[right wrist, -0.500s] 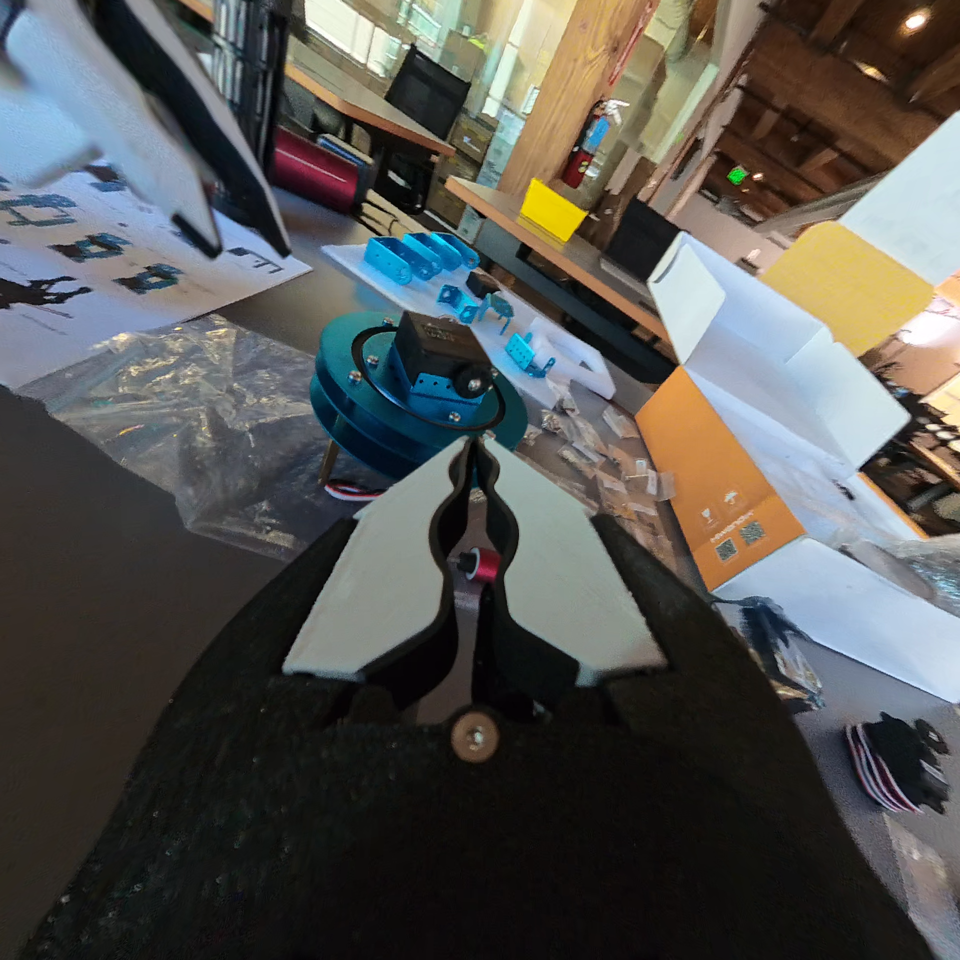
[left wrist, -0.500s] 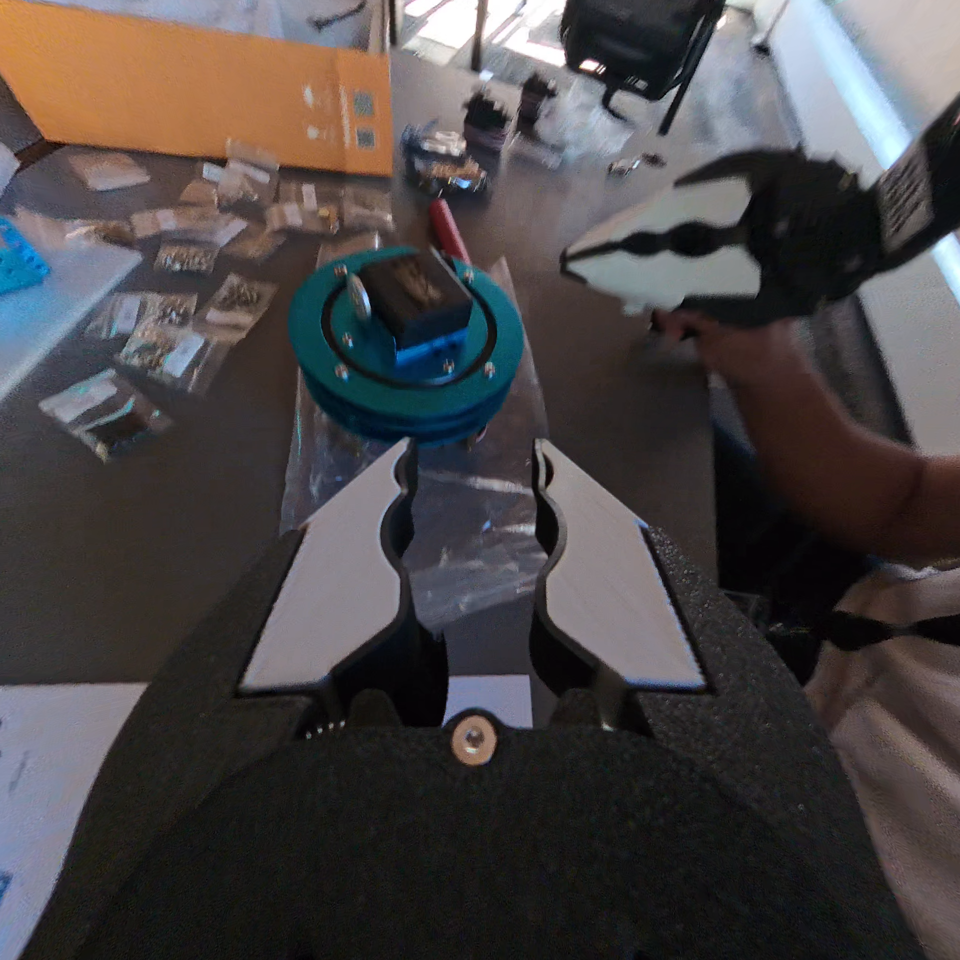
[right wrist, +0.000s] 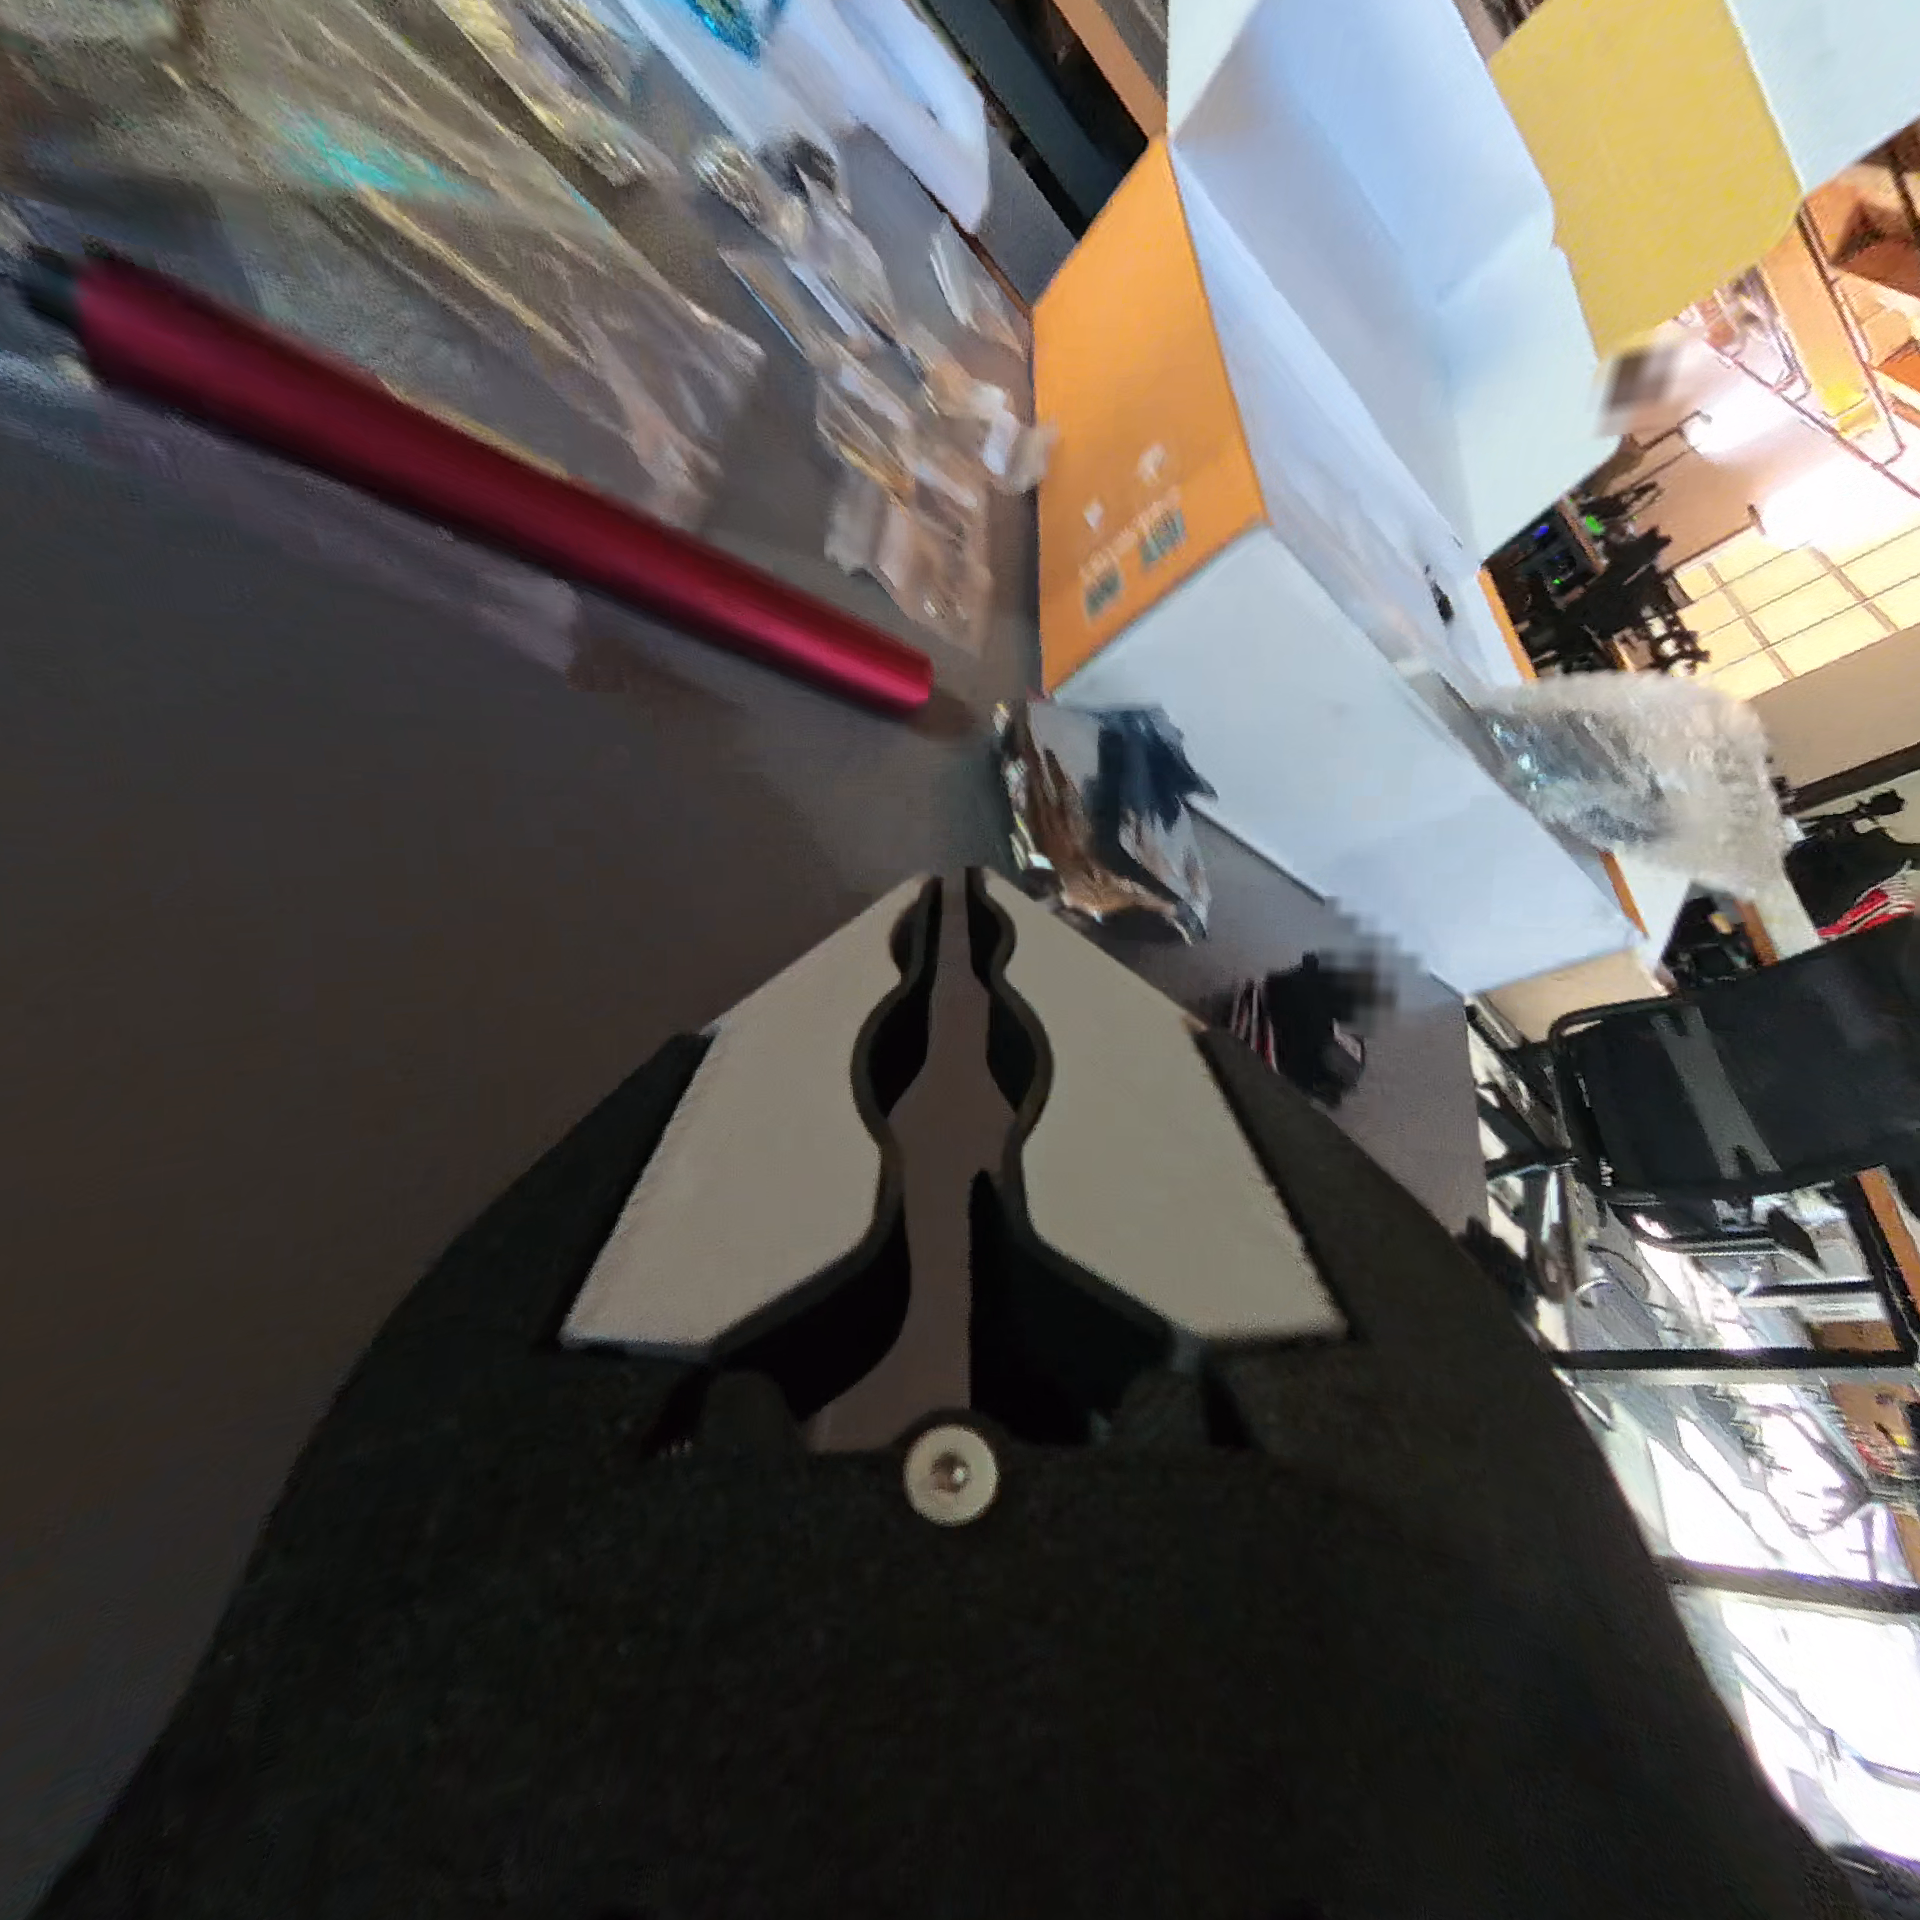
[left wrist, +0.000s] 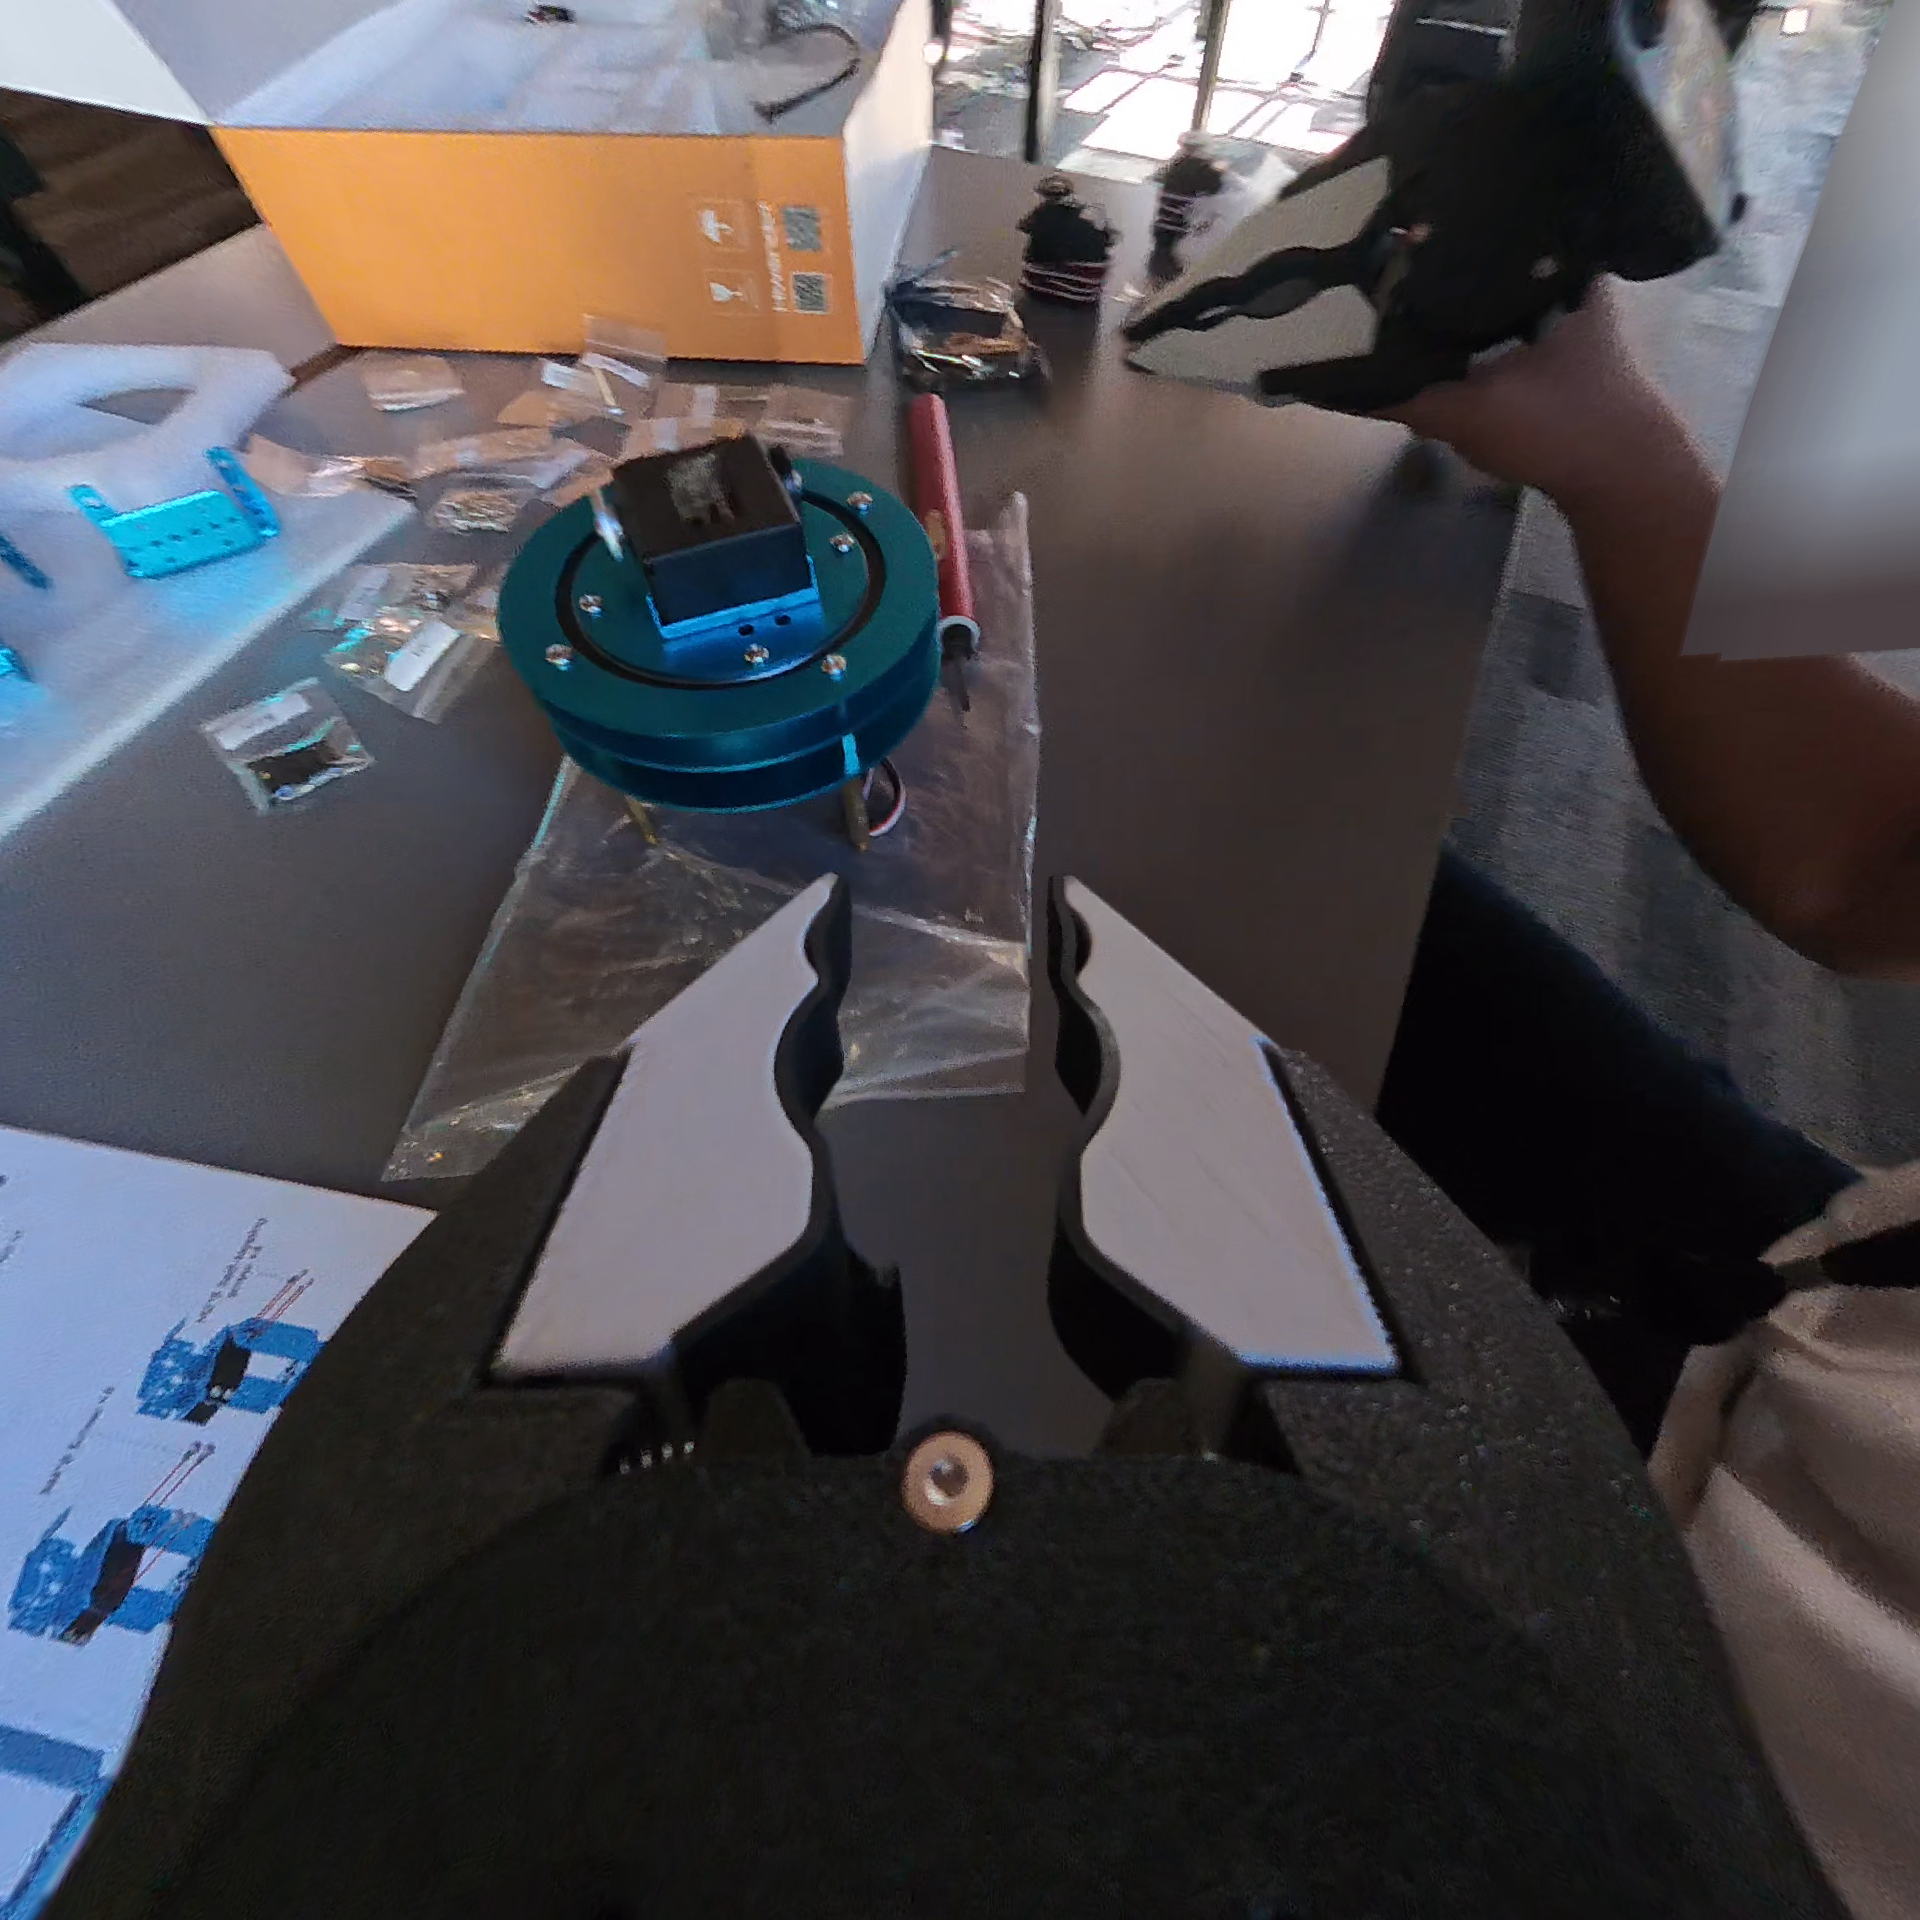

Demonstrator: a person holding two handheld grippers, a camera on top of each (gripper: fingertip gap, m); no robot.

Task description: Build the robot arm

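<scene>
Teal round base (left wrist: 717,665) with a black box on top sits on clear plastic (left wrist: 748,966) on the worktop (left wrist: 1226,665). The left gripper (left wrist: 940,894) hangs just in front, jaws open and empty. The right gripper (right wrist: 954,883), jaws nearly closed and empty, is near the red stick (right wrist: 488,488). Go slowly.

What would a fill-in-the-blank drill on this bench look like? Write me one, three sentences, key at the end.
1. The black servo block sits on top of a round ____ base.
2. The red screwdriver lies flat on the table, held by ____ hand-held gripper.
3. The left hand-held gripper has its jaws ____ and empty, above the clear plastic bag.

Missing words: teal; neither; open
</scene>
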